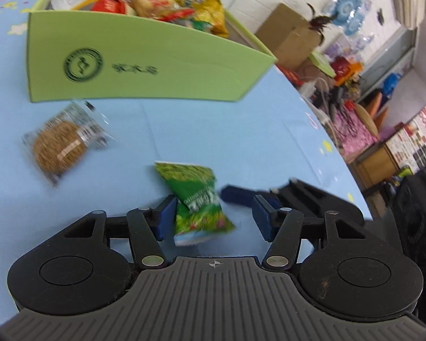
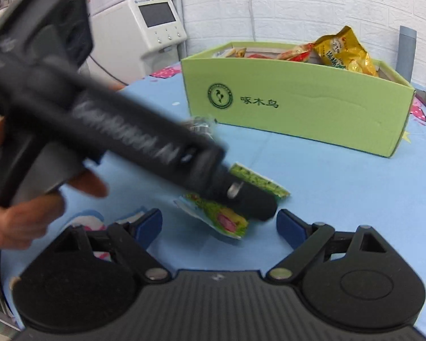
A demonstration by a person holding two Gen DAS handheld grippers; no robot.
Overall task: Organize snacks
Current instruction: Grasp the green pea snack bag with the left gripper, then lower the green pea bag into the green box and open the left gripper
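Near the front wall of the green box [image 1: 144,65], on the blue tablecloth [image 1: 269,142], lies the green snack packet [image 1: 197,201]. Left gripper [image 1: 213,213] is around it, jaws apart: left pad touching or just beside the packet's edge, right pad well clear. Not clamped. Right gripper [image 2: 218,224] also has jaws apart, nothing between them, pointed at the same packet from the opposite side of the box front.

Round cookie in clear wrap [image 1: 62,145] sits between the packet and the box wall, off to the left. Box already holds several packets, yellow bag [image 2: 343,51] sticking above the rim.

Risks (judgement):
- packet sits off-centre between the left pads; closing now could push it sideways or pinch only a corner of the foil, and it would slip out on the lift
- the two grippers are close together over one packet; their tips could collide
- both views blurred, so contact is uncertain

Packet orientation: long axis runs roughly from the left gripper toward the box, slightly tilted left; white sealed end nearest the gripper, far end points at the box wall
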